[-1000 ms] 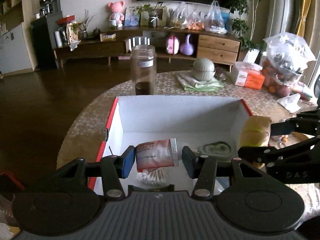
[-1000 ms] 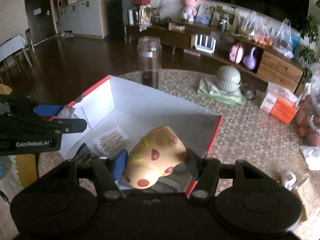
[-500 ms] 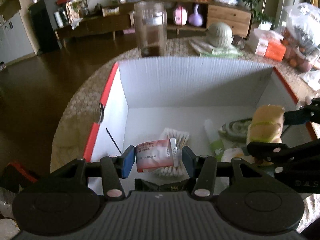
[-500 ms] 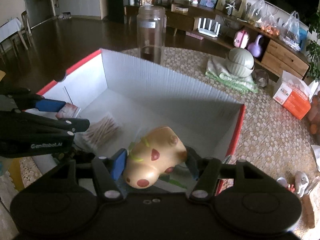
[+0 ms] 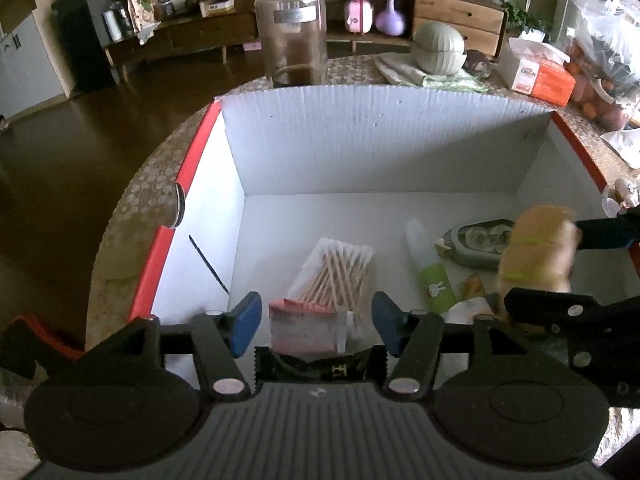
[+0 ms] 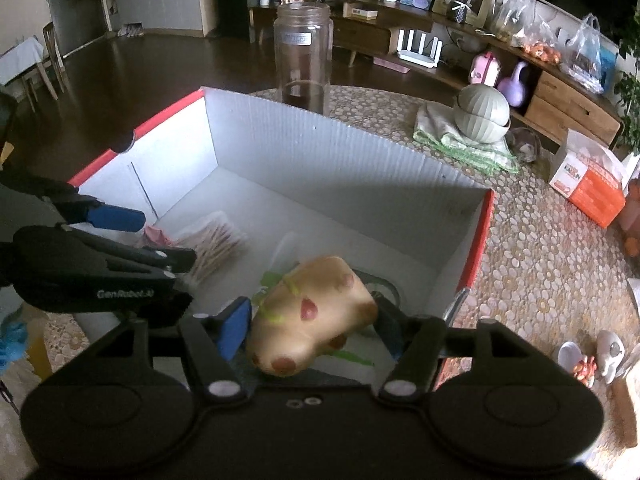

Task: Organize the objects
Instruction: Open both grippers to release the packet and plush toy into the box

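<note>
A white cardboard box with red rims (image 5: pixel 384 144) (image 6: pixel 320 160) stands on the table. My left gripper (image 5: pixel 316 324) is open over the box's near end; a small pink sachet (image 5: pixel 306 326) sits blurred between its spread fingers, free of both pads. Under it lie a cotton swab pack (image 5: pixel 336 272), a black packet (image 5: pixel 320 366), a green-and-white tube (image 5: pixel 430 270) and a grey oval item (image 5: pixel 478 238). My right gripper (image 6: pixel 312 324) is shut on a yellow toy with red spots (image 6: pixel 310 314), held over the box's right side; the toy also shows in the left wrist view (image 5: pixel 538 250).
A glass jar (image 6: pixel 303 58) stands just behind the box. A green lidded bowl on a cloth (image 6: pixel 482 114), an orange tissue box (image 6: pixel 588 182), bags of fruit (image 5: pixel 604 52) and small figurines (image 6: pixel 596 356) sit on the patterned table to the right.
My left gripper has opened and let go of the pink sachet, which is dropping into the box. Both grippers have moved forward and lower over the box. The right still holds the toy.
</note>
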`<state>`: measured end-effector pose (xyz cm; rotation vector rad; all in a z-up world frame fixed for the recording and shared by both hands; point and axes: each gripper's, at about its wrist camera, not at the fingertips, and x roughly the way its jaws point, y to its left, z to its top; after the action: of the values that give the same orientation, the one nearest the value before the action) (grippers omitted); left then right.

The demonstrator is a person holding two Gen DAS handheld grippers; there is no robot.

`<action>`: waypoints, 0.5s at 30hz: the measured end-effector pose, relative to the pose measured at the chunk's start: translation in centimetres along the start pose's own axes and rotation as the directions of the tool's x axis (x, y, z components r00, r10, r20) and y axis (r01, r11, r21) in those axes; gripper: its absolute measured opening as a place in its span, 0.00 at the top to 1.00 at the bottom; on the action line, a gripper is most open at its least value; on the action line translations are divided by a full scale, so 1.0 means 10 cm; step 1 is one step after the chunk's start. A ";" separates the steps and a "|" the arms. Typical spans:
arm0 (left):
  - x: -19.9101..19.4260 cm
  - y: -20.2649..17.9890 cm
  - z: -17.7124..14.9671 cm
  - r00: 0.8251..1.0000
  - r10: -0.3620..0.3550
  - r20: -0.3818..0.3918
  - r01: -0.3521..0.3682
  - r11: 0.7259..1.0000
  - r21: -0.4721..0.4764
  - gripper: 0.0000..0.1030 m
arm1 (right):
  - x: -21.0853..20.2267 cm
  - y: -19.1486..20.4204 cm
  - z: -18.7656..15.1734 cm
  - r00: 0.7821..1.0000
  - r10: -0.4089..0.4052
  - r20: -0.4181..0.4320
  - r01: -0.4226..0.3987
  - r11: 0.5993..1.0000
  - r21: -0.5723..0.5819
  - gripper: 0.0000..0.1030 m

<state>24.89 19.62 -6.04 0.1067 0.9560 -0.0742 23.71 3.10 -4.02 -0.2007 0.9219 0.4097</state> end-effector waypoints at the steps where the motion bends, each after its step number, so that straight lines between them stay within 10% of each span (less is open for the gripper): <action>1: -0.02 -0.01 -0.01 1.000 0.002 0.005 -0.002 1.000 0.003 0.36 | -0.02 0.00 -0.01 1.000 0.003 0.001 -0.003 1.000 -0.001 0.33; 15: -0.36 -0.09 -0.01 0.997 0.004 0.074 -0.004 1.000 0.000 0.35 | -0.45 0.01 -0.09 0.997 0.028 0.069 -0.027 1.000 -0.017 0.22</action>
<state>22.69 18.78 -3.21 0.1055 0.8821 -0.0738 20.58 1.69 -0.91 -0.1876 0.8541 0.4465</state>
